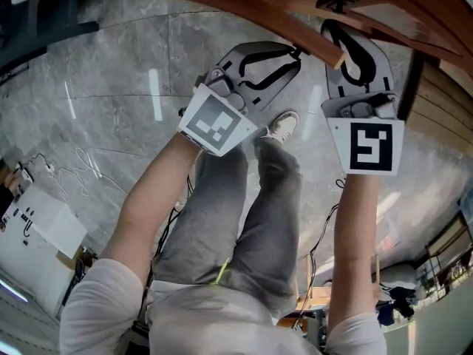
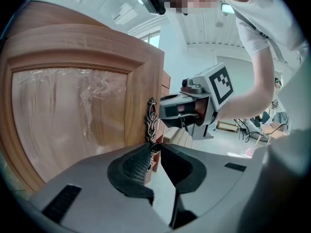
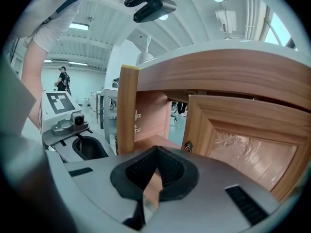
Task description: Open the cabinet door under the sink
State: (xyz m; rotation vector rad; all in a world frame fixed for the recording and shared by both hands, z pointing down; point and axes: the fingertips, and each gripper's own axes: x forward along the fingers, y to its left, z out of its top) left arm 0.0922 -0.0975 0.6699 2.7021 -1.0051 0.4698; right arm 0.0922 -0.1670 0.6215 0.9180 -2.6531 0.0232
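The wooden cabinet door (image 2: 73,120) has a frosted panel and an ornate metal handle (image 2: 151,116) on its free edge. In the left gripper view my left gripper (image 2: 154,149) is shut on the small ring hanging from that handle. The door stands swung out, and open space shows past its edge. In the head view the left gripper (image 1: 294,52) touches the wooden edge (image 1: 295,32) at the top. My right gripper (image 1: 347,46) hangs beside it, shut on nothing. In the right gripper view its jaws (image 3: 155,152) point into the open cabinet (image 3: 150,118).
A second door (image 3: 243,149) with a frosted panel and a small handle (image 3: 188,146) stands to the right of the opening. The countertop edge (image 3: 218,69) runs above. The person's legs (image 1: 236,220) and a shoe (image 1: 282,126) stand on the grey floor, with cables (image 1: 81,170) at the left.
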